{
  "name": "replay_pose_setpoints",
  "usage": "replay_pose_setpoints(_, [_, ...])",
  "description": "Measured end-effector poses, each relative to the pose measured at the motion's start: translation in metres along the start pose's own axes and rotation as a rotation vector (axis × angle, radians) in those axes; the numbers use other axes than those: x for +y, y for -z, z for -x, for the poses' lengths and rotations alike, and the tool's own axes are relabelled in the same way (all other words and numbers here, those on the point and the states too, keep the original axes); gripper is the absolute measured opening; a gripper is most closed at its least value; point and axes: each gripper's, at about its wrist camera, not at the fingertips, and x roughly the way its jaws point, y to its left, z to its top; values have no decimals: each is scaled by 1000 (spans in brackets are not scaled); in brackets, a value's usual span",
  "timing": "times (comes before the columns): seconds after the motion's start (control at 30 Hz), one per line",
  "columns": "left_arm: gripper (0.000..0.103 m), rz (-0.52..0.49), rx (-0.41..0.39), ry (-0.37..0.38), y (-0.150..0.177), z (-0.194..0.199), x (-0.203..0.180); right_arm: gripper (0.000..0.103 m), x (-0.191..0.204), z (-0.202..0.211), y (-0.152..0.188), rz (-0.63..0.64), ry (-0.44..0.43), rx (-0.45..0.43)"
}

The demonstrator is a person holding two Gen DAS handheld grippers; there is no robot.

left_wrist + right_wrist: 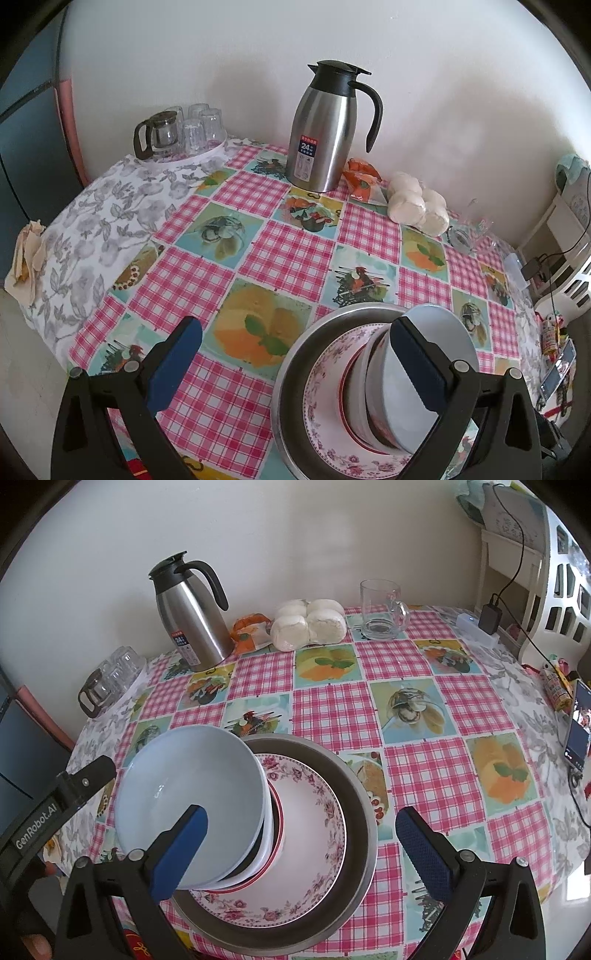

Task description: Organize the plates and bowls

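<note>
Your left gripper (295, 365) and right gripper (301, 849) both stand spread, pinching nothing. Between them, near the table's near edge, the white bowl (192, 805) tops nested bowls on the floral plate (314, 823) inside the metal pan (354, 775); stacking looks done. The thermos (325, 129) label reads "24"; the left gripper's body reads "GenRobot.AI".
</note>
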Motion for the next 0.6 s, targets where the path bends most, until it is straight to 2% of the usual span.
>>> replay_pose_setpoints(0.23, [102, -20, -23, -32, 4, 12, -6, 103, -4, 6, 4, 6, 5, -8])
replay_pose_setpoints(0.4, [102, -20, -34, -89, 9, 18, -7, 103, -9, 10, 7, -7, 6, -11])
replay_pose_setpoints(0.6, [102, -23, -20, -87, 15, 20, -5, 103, -14, 16, 12, -15, 2, -19])
